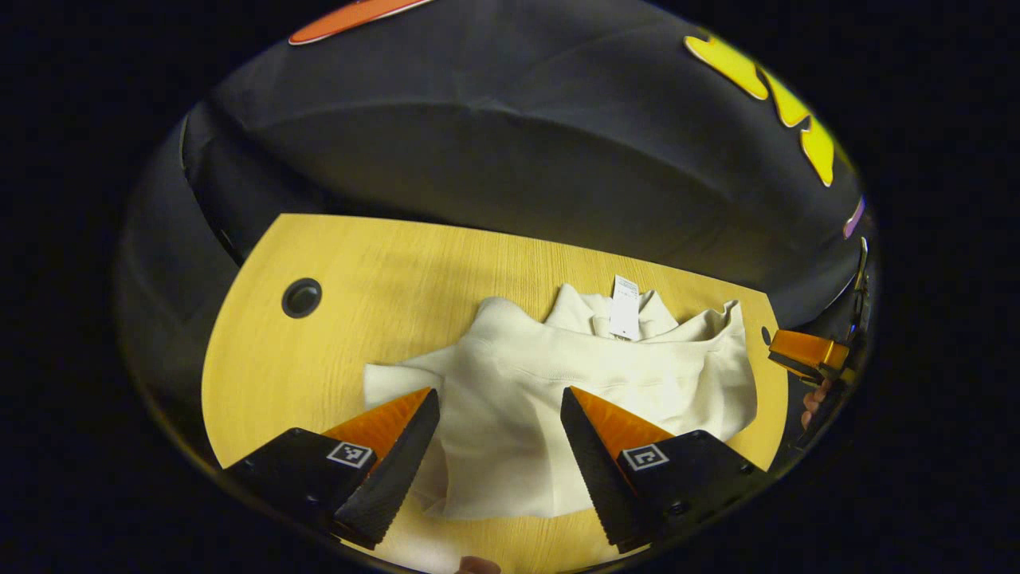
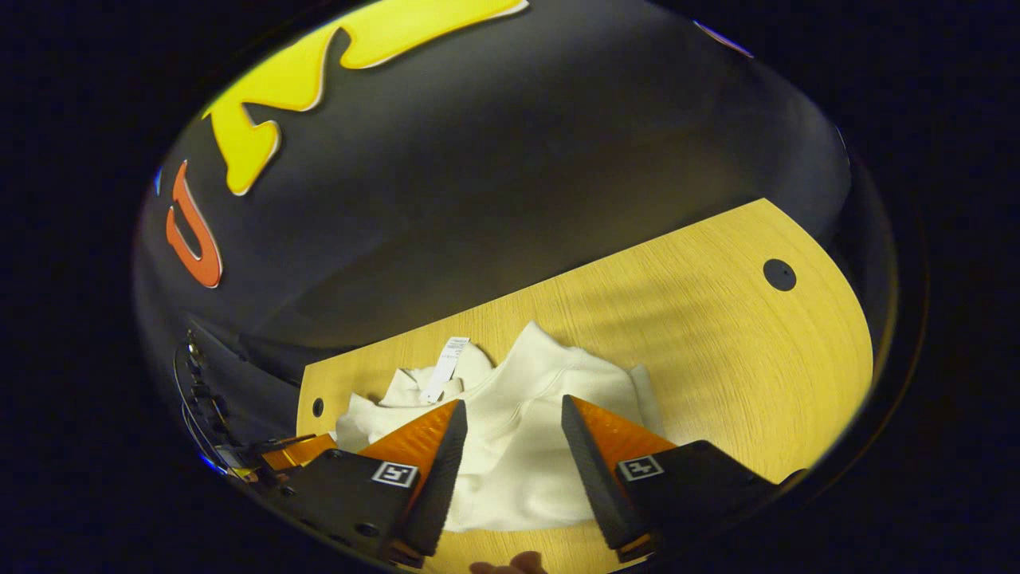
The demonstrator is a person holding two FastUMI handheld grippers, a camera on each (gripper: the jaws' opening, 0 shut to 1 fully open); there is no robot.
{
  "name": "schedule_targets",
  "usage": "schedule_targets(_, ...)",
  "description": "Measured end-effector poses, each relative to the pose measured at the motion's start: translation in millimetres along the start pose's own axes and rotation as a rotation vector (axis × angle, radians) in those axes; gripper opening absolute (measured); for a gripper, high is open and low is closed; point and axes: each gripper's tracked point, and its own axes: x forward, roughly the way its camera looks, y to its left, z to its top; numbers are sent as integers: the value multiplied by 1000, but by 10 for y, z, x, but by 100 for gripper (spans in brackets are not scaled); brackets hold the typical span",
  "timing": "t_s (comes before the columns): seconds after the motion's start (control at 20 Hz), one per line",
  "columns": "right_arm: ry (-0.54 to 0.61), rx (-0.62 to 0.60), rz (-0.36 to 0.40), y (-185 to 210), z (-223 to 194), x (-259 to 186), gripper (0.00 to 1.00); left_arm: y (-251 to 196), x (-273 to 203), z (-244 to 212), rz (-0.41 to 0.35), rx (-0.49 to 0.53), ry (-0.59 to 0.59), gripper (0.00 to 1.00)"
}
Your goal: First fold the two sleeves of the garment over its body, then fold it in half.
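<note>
A cream garment [image 1: 510, 414] lies bunched and partly folded on the yellow wooden table [image 1: 374, 279], its collar and a white label [image 1: 624, 307] toward the far edge. My left gripper [image 1: 499, 396] hovers over the garment's near part, open, with nothing between its fingers. In the left gripper view the right gripper [image 1: 805, 355] shows at the table's right end, a hand [image 1: 813, 402] below it. In the right gripper view the garment [image 2: 526, 446] lies ahead with its label [image 2: 450, 363] at the left. My right gripper [image 2: 512, 405] stands open above it. The left gripper [image 2: 295, 450] shows at lower left.
The table [image 2: 717, 343] has a round cable hole [image 1: 301, 297] at its left end and another hole [image 2: 779, 274] at its right end. Black cloth walls close in behind the far edge. Bare wood stretches on both sides of the garment.
</note>
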Motion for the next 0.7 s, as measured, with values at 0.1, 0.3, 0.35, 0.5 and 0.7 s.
schedule_targets(0.1, -39, -77, -17, 18, -11, -245, 84, 65, -288, 148, 77, 20, -111, 99)
schedule_targets(0.3, -194, -189, -23, 90, 138, -978, 98, -181, -1124, 306, 103, 50, -321, 99)
schedule_targets(0.35, -247, -217, -34, 88, 205, -1201, 93, -261, -1414, 358, 118, 63, -384, 99)
schedule_targets(0.5, -351, -268, -9, 193, 212, -1907, 94, -476, -2364, 424, 209, 76, -550, 98)
schedule_targets(0.7, -497, -339, -18, 298, 105, -2837, 97, -717, -3192, 361, 162, 77, -750, 99)
